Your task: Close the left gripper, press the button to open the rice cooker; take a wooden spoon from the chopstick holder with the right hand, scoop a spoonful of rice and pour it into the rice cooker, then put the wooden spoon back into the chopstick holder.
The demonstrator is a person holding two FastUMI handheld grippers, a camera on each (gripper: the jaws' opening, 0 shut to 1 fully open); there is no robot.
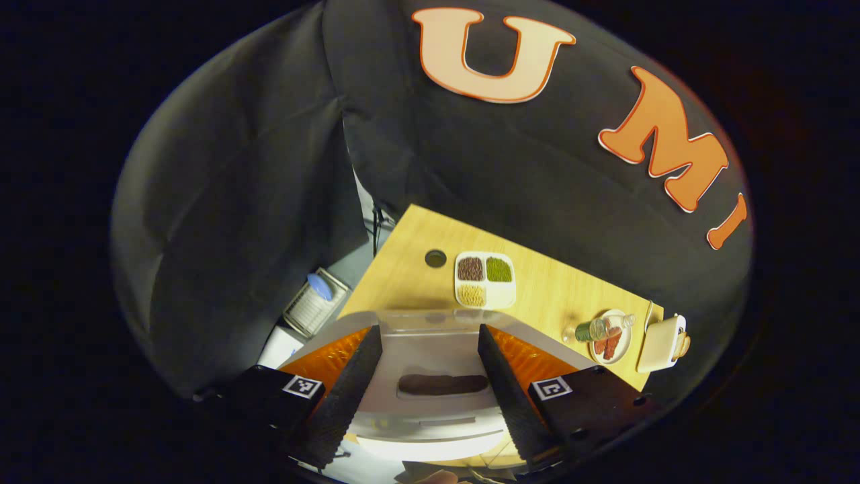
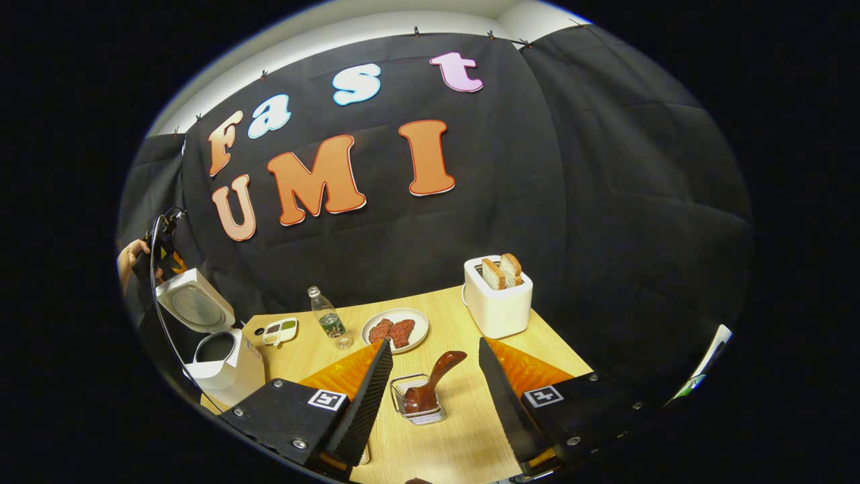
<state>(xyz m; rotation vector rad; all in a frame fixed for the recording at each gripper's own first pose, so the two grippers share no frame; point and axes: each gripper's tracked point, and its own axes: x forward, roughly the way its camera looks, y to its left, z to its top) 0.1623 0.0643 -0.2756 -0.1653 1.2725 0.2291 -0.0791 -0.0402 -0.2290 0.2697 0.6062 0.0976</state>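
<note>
A: Where does the left tool (image 1: 430, 386) stand?

B: In the left gripper view it hangs over the rice cooker (image 1: 430, 376), its 2 fingers (image 1: 349, 390) spread wide with nothing between them. Between the fingers you see the cooker's pale lid and a dark recess in it.

A: Is the cooker open?

B: Yes. In the right gripper view the rice cooker (image 2: 225, 366) sits at the far left corner of the bench (image 2: 463, 430) with its lid (image 2: 195, 302) tipped up and back, the dark pot showing. A hand (image 2: 131, 259) is above it at the left edge.

A: And the right tool (image 2: 430, 390)?

B: Also wide open, gripping nothing. The wooden spoon (image 2: 437, 380) stands in the chopstick holder (image 2: 416, 403), a small wire basket, right between the fingers but apart from both. The handle leans up and to the right.

A: The rice?

B: A divided tray (image 1: 485, 279) with 4 compartments lies beyond the cooker in the left gripper view: dark brown, green, yellowish, and 1 pale. I cannot tell which grain is which.

A: Anything else on the bench?

B: A water bottle (image 2: 327, 323), a plate (image 2: 395, 329) with reddish pieces, and a white toaster (image 2: 497, 296) with 2 slices of bread (image 2: 502, 272) sticking up.
</note>
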